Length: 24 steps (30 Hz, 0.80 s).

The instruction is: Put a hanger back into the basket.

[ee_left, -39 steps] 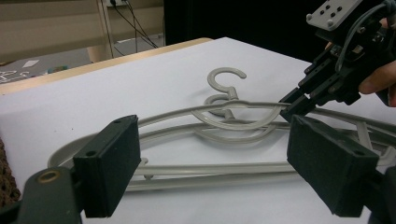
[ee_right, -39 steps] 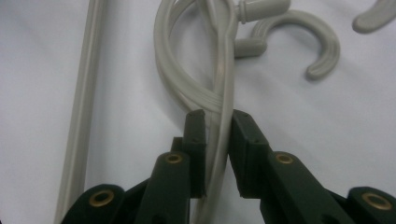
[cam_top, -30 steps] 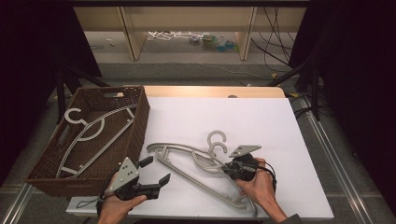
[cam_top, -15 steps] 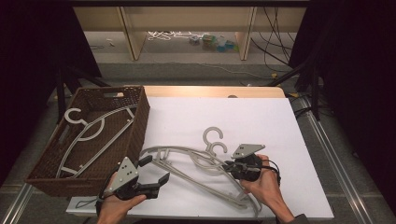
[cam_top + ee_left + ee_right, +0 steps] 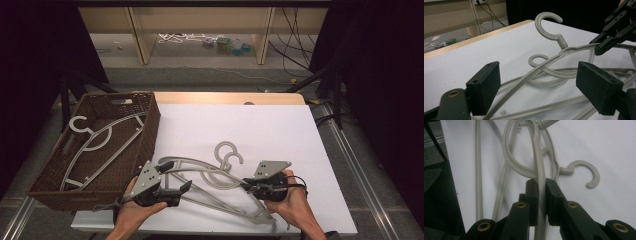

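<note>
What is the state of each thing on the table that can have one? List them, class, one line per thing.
Right gripper: shut on the upper hanger's arm.
Left gripper: open, jaws either side of a hanger arm, not pressing it.
Upper hanger: tilted, hook end raised off the sheet.
Lower hanger: lying flat, tangled under the upper one.
Basket: upright, holding hangers.
Hangers in the basket: lying flat.

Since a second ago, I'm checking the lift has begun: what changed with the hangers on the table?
The right claw, shut on the top hanger, has raised it: its hook now stands higher over the table than a second ago. The left claw, open, has edged toward the hanger's arm. The lower hanger, the basket and the hanger in the basket stayed as they were.
</note>
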Each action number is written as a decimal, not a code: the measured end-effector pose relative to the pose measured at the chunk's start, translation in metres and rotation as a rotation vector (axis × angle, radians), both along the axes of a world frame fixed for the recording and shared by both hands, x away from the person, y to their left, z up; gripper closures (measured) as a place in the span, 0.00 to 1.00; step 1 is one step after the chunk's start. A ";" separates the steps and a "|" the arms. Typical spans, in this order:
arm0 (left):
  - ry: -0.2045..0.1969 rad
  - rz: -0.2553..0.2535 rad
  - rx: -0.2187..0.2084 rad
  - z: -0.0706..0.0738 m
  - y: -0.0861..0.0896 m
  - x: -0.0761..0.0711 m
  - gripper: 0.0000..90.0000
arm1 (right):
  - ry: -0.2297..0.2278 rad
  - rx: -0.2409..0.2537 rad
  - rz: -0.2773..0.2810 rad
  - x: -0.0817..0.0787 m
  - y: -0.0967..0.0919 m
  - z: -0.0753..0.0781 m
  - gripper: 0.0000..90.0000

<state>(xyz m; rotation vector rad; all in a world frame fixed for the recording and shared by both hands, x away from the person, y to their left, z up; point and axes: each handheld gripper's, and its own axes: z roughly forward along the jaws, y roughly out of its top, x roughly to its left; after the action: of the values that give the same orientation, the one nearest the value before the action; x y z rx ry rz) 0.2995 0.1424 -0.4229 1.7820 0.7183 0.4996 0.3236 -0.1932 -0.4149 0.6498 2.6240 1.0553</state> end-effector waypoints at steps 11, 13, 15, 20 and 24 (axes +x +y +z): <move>0.022 -0.116 0.138 0.007 -0.035 0.015 0.25 | -0.043 -0.014 0.056 -0.009 0.004 0.008 0.91; 0.035 -0.137 0.147 0.006 -0.040 0.017 0.26 | -0.053 -0.017 0.065 -0.009 0.005 0.009 0.91; 0.052 -0.142 0.166 0.005 -0.044 0.017 0.26 | -0.060 -0.016 0.073 -0.010 0.006 0.010 0.91; 0.073 -0.154 0.194 0.002 -0.048 0.021 0.31 | -0.070 -0.018 0.090 -0.012 0.007 0.012 0.91; 0.090 -0.179 0.227 0.003 -0.049 0.025 0.38 | -0.075 -0.026 0.110 -0.014 0.010 0.013 0.91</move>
<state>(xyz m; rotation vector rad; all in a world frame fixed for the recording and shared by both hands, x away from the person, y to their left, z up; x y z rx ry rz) 0.3242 0.0938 -0.4199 2.0705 0.5736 0.3947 0.3098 -0.1836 -0.4019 0.4553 2.6301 1.0523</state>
